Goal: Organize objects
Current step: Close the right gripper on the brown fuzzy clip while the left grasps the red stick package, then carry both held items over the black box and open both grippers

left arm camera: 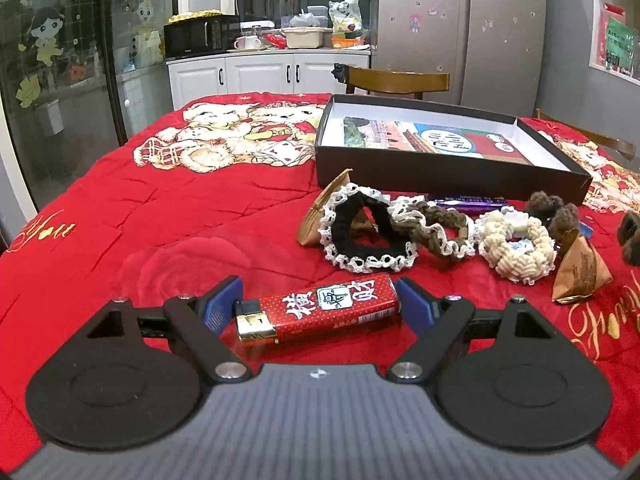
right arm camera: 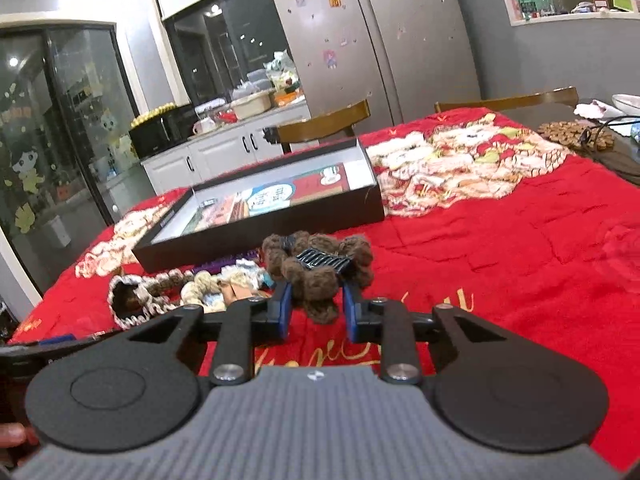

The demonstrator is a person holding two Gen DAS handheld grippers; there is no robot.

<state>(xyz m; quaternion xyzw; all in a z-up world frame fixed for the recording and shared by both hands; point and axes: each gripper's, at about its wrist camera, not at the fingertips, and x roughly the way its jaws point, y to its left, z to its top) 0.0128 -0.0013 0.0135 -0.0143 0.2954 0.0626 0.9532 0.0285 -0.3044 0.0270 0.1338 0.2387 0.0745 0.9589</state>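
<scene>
The black box (left arm camera: 448, 170) lies open on the red-covered surface (left arm camera: 160, 220), holding one printed card (left arm camera: 436, 140) flat on its white floor. Just in front of the box lie three crocheted scrunchies: black with white lace (left arm camera: 366, 232), brown (left arm camera: 434, 226) and cream (left arm camera: 516, 244). Nearer than these, one red lighter (left arm camera: 320, 308) lies between the spread fingers of the left hand-held gripper (left arm camera: 318, 306), seemingly ungripped. The right hand-held gripper (right arm camera: 316, 304) is clamped on a brown fuzzy scrunchie (right arm camera: 320, 276) before the box.
</scene>
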